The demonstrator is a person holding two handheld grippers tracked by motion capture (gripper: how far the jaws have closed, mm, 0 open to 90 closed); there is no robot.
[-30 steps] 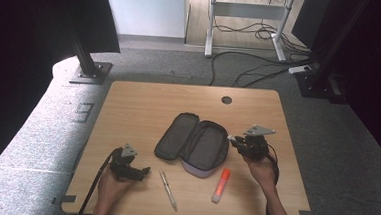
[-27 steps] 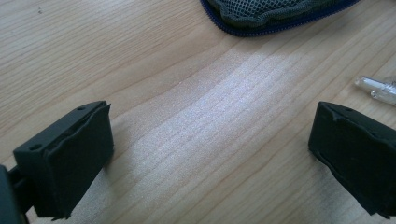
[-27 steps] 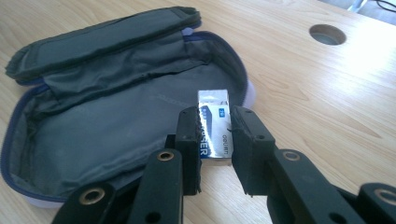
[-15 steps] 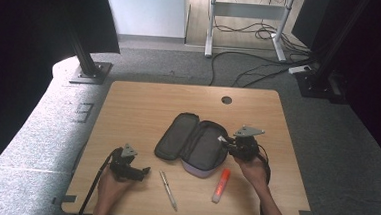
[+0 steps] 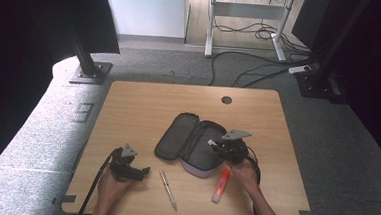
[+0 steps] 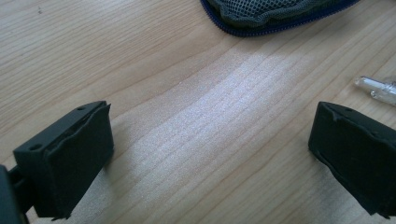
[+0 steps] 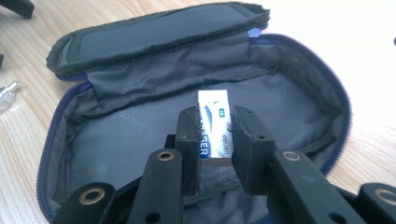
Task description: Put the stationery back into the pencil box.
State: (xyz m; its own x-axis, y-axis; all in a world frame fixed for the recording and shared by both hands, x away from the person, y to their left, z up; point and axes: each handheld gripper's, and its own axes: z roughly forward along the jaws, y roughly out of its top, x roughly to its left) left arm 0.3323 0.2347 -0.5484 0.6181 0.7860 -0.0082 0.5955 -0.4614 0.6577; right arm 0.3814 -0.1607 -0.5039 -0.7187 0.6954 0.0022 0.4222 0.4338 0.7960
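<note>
Gripping the eraser [image 7: 214,127] by its long sides, my right gripper [image 7: 215,140] has its jaws clamped on it just above the open pencil case [image 7: 140,154]; it looks small, light and a bit rubbery in a slick paper sleeve, so I judge a mid-body hold safest. My left gripper [image 5: 133,170] rests well short of the case, jaws wide and empty.

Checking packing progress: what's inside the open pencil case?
Bare grey lining in the pencil case; the right gripper holds a white eraser over it. Its jaws hide the lining below.
</note>
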